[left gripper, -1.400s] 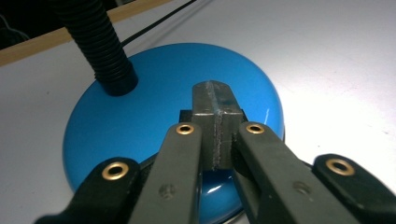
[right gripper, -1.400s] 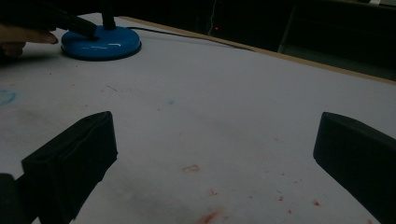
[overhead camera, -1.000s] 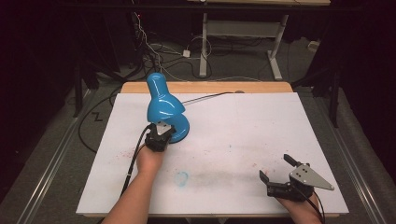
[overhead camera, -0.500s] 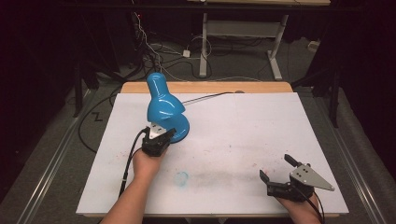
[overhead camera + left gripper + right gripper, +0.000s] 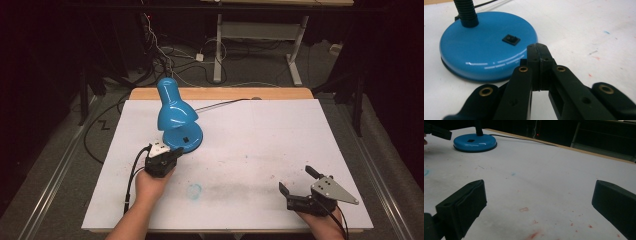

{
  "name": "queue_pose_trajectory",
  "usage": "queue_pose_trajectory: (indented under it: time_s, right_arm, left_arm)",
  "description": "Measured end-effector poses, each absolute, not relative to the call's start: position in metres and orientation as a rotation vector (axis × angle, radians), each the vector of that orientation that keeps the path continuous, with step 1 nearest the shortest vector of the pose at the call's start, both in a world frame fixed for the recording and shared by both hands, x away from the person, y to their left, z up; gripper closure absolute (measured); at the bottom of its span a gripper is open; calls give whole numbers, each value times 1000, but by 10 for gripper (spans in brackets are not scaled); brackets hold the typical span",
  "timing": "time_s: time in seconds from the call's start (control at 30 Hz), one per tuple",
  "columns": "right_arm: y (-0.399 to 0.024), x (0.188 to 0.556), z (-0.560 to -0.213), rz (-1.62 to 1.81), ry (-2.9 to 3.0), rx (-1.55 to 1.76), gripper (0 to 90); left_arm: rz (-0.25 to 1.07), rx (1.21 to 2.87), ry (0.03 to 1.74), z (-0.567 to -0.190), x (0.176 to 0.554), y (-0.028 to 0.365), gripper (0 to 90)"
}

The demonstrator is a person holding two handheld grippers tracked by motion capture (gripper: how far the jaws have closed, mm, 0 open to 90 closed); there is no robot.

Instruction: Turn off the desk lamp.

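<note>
A blue lamp (image 5: 176, 116) stands on the white bench (image 5: 260, 150), toward the far left corner, its round base (image 5: 486, 45) flat on the surface and its shade tilted up and away toward the far edge. A black cord (image 5: 220, 103) runs from it toward the far edge. On the base sits a small black switch (image 5: 511, 39) (square, set near the side facing the person), and a black ribbed neck (image 5: 466, 12) rises from the base.

The left claw (image 5: 167, 152) sits just at the near side of the base, its jaws pressed together with nothing between them; in the left gripper view their tips lie close to the base rim, whether touching I cannot tell. The right claw (image 5: 296, 180) rests near the near right corner, well apart from the lamp, jaws spread wide and empty. Faint red and blue marks (image 5: 194, 190) speckle the bench.
</note>
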State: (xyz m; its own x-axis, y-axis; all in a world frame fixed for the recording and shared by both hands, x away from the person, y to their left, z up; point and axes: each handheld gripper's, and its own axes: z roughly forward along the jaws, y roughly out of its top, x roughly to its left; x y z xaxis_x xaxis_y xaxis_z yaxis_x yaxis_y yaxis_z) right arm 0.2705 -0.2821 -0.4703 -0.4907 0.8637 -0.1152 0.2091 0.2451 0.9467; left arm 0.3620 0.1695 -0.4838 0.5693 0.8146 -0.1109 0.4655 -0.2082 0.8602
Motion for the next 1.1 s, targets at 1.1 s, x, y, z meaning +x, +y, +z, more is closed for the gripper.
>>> queue_pose_trajectory:
  time_s: [1.1]
  right_arm:
    - [-279, 270, -471, 1253, 1864, 972, 5]
  left_arm:
    - [497, 1853, 941, -485, 282, 204, 645]
